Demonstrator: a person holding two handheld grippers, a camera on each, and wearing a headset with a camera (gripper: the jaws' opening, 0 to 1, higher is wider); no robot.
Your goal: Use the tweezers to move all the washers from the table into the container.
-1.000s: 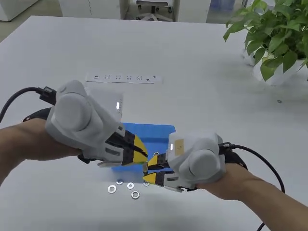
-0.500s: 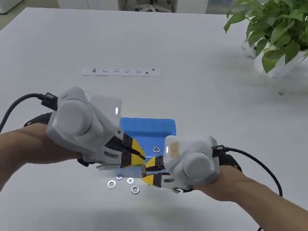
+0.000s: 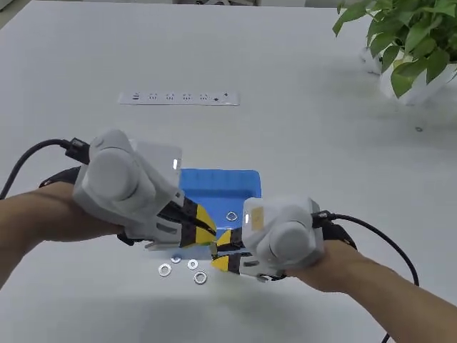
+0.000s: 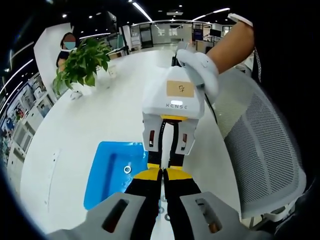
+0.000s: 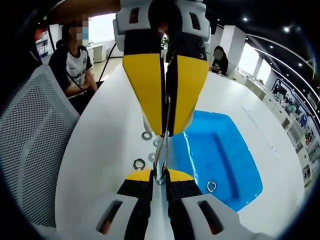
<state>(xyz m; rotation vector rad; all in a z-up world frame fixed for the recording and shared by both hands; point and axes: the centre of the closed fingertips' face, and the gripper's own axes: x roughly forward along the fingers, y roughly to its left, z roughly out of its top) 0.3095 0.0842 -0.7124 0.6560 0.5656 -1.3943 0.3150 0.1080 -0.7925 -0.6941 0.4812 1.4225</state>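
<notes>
Barely started: one silver washer (image 3: 231, 216) in blue plastic container (image 3: 214, 180), four loose washers (image 3: 193, 264) at its seven o'clock; left gripper (image 3: 209, 232), right gripper (image 3: 220, 252) both nipping metal tweezers (image 5: 161, 155).

Table (image 3: 321, 143) is wide open through the middle, just a power strip (image 3: 178, 98) at 11 o'clock and a plant (image 3: 407, 43) at 1. Container (image 3: 218, 182) and washers (image 3: 199, 278) crowd 6.
</notes>
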